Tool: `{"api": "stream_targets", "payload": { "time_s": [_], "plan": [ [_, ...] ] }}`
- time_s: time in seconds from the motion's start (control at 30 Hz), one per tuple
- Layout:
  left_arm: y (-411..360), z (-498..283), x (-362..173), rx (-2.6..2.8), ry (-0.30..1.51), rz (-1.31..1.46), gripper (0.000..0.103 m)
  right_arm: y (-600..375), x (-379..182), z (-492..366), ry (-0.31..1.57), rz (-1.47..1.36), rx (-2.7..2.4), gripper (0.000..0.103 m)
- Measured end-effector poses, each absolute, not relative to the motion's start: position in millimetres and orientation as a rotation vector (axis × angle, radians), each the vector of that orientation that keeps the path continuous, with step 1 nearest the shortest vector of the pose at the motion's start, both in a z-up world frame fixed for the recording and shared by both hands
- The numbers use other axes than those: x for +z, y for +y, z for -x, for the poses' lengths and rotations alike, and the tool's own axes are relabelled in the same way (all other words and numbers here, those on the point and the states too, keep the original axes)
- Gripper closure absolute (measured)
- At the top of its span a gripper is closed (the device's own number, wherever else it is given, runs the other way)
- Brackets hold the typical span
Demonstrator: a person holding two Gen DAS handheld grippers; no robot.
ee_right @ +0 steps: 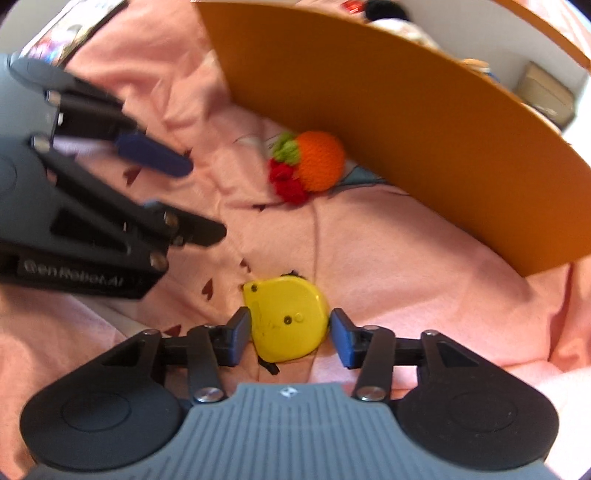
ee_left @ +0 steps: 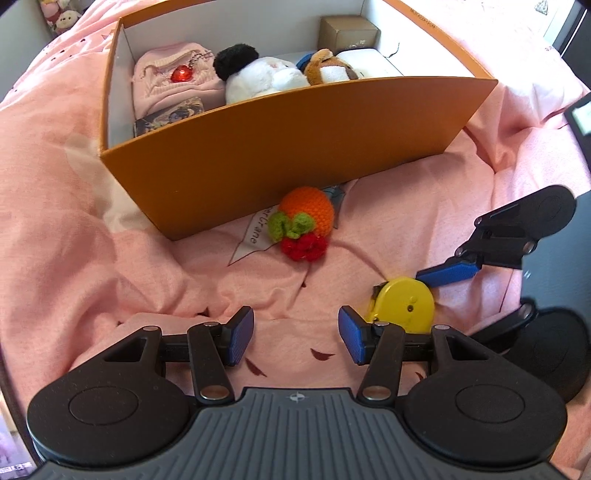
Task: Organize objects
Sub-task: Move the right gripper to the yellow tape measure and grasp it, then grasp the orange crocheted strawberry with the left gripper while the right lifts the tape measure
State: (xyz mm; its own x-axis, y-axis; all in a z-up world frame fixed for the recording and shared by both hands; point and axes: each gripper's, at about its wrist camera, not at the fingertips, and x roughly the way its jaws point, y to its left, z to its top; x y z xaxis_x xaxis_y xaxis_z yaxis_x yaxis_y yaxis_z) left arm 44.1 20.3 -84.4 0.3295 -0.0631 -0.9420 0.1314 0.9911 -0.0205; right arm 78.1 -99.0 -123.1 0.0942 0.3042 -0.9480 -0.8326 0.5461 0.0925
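A yellow tape measure point(ee_right: 288, 317) lies on the pink bedding between the pads of my right gripper point(ee_right: 290, 336). The jaws stand open around it, and the right pad sits slightly off its edge. In the left wrist view the same tape measure point(ee_left: 404, 301) lies at the right, with one blue finger point(ee_left: 447, 275) of the right gripper against it. My left gripper point(ee_left: 295, 336) is open over bare bedding, with nothing between its pads. A crocheted orange fruit point(ee_left: 306, 212) with green leaves and a red flower lies against the front wall of the orange box point(ee_left: 295, 147).
Inside the box are a pink knit piece with a red heart point(ee_left: 173, 81), a white and black plush point(ee_left: 258, 75), a brown plush point(ee_left: 328, 68), a small brown carton point(ee_left: 349, 33) and a flat printed case point(ee_left: 170, 116). Wrinkled pink bedding point(ee_left: 92, 258) surrounds everything.
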Motion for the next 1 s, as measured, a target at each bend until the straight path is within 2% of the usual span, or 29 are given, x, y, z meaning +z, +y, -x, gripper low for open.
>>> {"api": "stream_targets", "payload": {
  "time_s": [0.1,0.2,0.3,0.57,0.8,0.9,1.0],
  "plan": [
    [21.4,-43.9,-85.2,-0.127,1.226,-0.061,0.042,-90.7,-131.4,-74.9,1.201,0.613,0.921,0.046],
    [21.4,-43.9,-84.5,-0.144,1.207,-0.054,0.041,-88.9,-132.7,-73.0,1.183,0.623,0.911,0.049],
    [21.7,-45.7,-81.1,-0.165,1.162,-0.036,0.037,-95.4,-124.0,-75.0,1.157,0.595,0.884,0.050],
    [12.9,-67.3,-82.1,-0.167,1.069,-0.073,0.035,-122.4,-95.4,-104.3,1.037,0.558,0.722,0.050],
    [-1.6,-81.9,-98.5,-0.178,1.044,-0.215,0.036,-137.9,-102.1,-133.5,1.078,0.426,0.696,0.049],
    [-4.6,-87.0,-107.0,-0.182,1.056,-0.236,0.038,-131.9,-110.6,-138.7,1.100,0.417,0.706,0.049],
    [-5.0,-90.4,-113.0,-0.191,1.068,-0.236,0.045,-135.5,-111.2,-139.1,1.109,0.408,0.713,0.049]
  ]
}}
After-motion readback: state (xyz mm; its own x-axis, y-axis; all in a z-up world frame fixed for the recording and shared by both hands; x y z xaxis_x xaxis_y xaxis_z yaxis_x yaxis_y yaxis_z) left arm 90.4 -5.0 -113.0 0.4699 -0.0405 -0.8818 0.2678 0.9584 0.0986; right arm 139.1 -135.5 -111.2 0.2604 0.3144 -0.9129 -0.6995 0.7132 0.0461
